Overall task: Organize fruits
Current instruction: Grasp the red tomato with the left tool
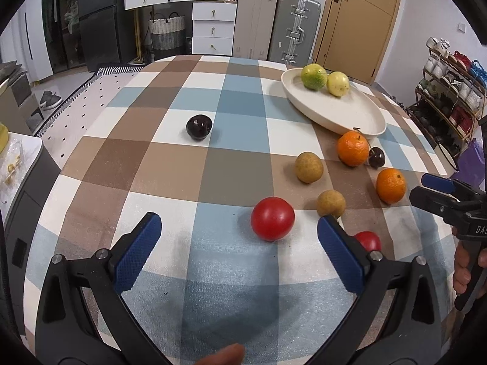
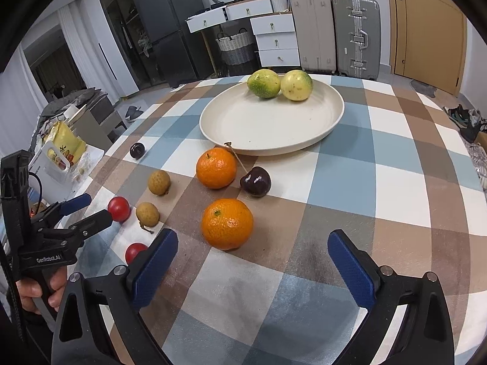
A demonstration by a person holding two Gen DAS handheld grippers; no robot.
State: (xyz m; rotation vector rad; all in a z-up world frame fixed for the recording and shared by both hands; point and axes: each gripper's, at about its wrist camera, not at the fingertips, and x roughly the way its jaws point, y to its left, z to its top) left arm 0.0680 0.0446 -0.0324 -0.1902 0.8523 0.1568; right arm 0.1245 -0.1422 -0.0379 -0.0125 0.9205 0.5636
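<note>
A cream plate (image 2: 243,127) (image 1: 344,112) holds a green fruit (image 2: 263,83) and a yellow fruit (image 2: 296,85). On the checked cloth lie two oranges (image 2: 227,223) (image 2: 216,167), a dark cherry (image 2: 255,181), two longans (image 2: 147,213) (image 2: 159,182), two red tomatoes (image 1: 272,218) (image 1: 369,241) and a second dark cherry (image 1: 199,126). My left gripper (image 1: 239,234) is open, just short of the larger-looking tomato. My right gripper (image 2: 252,251) is open, just short of the near orange; it also shows in the left wrist view (image 1: 432,190).
The table's front and left edges are close to both grippers. A side table with a cutting board and snack bag (image 2: 61,149) stands to the left. Suitcases (image 2: 354,33), white drawers (image 2: 275,39) and a shoe rack (image 1: 450,97) stand beyond the table.
</note>
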